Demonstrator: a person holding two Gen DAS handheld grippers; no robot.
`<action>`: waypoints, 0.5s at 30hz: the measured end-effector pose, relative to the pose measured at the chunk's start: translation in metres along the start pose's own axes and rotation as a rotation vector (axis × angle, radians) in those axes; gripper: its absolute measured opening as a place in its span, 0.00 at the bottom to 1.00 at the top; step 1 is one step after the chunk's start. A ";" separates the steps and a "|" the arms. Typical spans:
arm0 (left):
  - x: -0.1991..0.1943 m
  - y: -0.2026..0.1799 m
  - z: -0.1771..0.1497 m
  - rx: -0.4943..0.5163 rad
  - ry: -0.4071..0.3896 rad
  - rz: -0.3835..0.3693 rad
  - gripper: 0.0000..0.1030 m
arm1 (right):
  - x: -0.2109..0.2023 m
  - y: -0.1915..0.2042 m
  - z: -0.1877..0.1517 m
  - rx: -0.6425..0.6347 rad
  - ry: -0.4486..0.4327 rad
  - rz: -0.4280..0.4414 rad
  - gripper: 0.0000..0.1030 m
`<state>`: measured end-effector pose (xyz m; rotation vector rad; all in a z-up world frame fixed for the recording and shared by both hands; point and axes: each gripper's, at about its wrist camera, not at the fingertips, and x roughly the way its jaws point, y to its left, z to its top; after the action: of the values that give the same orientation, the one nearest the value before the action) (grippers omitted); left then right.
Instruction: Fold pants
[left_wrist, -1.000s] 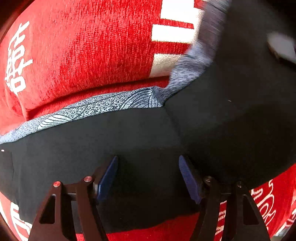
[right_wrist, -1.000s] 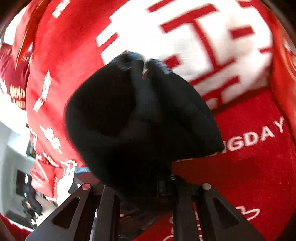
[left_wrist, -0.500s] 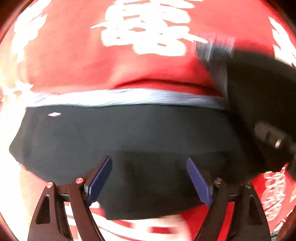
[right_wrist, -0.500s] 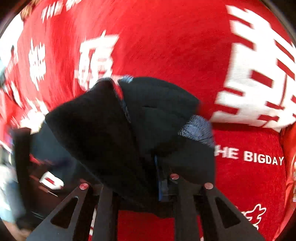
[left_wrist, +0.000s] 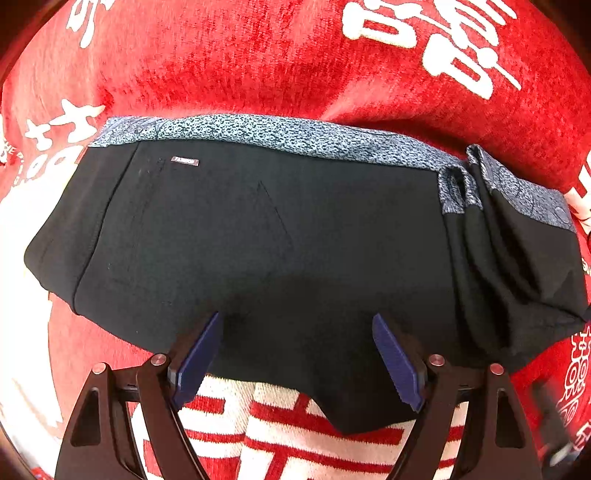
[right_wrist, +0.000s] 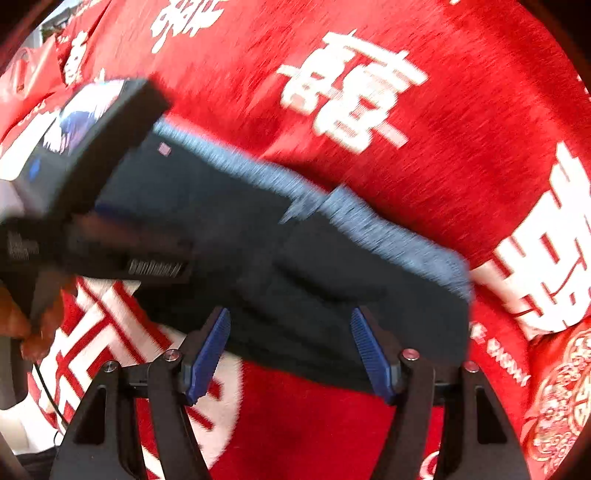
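Note:
The black pants (left_wrist: 258, 236) lie folded flat on the red cloth, with a blue-grey patterned waistband (left_wrist: 280, 133) along the far edge and a bunched fold at the right (left_wrist: 491, 240). My left gripper (left_wrist: 295, 350) is open above the near edge of the pants, holding nothing. In the right wrist view the pants (right_wrist: 295, 258) are blurred. My right gripper (right_wrist: 291, 347) is open over their near edge. The left gripper's body (right_wrist: 88, 184) shows at the left of that view, over the pants.
A red plush cloth (left_wrist: 258, 55) with large white characters covers the whole surface under the pants. A person's fingers (right_wrist: 22, 325) show at the far left edge of the right wrist view.
The right gripper has let go of the bunched pants and opened. The pants now lie flatter on the cloth. The left gripper stays open and has drawn back a little.

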<state>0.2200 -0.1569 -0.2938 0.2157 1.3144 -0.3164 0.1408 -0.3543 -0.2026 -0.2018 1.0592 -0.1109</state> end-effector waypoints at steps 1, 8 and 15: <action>-0.003 -0.001 -0.001 0.003 -0.002 -0.015 0.81 | 0.002 -0.004 0.004 -0.007 0.003 -0.008 0.70; -0.012 -0.024 0.005 0.015 0.011 -0.114 0.81 | 0.053 -0.005 0.015 -0.183 0.060 -0.030 0.69; -0.010 -0.010 0.006 -0.035 0.045 -0.101 0.81 | 0.047 -0.032 0.029 -0.017 0.122 0.141 0.09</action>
<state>0.2194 -0.1670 -0.2823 0.1282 1.3767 -0.3758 0.1895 -0.3915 -0.2221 -0.1361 1.1928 0.0136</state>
